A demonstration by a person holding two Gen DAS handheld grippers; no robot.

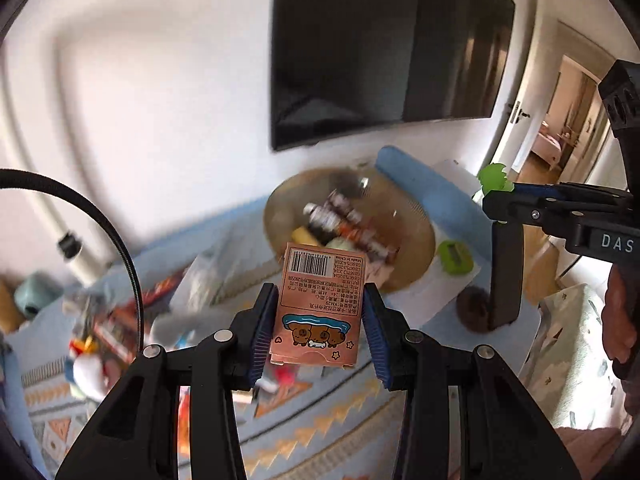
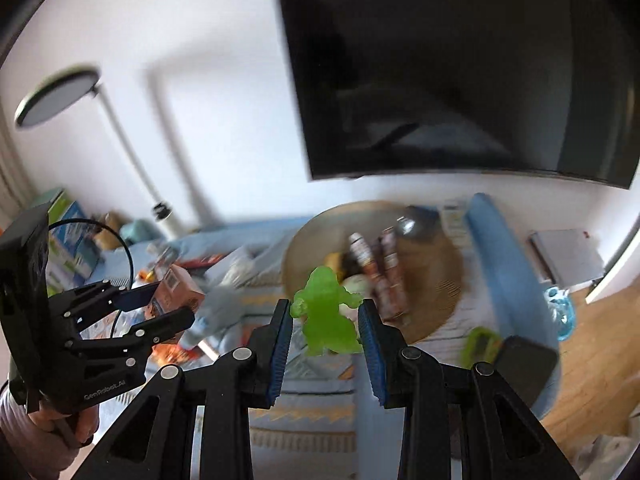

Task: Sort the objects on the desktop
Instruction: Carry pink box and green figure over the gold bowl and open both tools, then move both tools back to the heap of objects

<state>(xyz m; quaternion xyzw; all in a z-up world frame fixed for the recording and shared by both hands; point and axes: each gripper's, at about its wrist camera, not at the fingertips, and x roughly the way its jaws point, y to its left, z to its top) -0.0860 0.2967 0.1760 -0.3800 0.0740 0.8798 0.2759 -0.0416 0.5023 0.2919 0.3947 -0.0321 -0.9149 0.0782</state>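
On the left wrist view alone, the card box shows its barcode.

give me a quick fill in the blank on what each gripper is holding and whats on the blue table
1. The left gripper is closed on a small pink ____ with a barcode.
2. The right gripper grips a translucent figure coloured ____.
3. Beyond both grippers, a round ____ holds several items.
4. On the wall above the blue table hangs a dark ____.

Missing words: box; green; tray; screen
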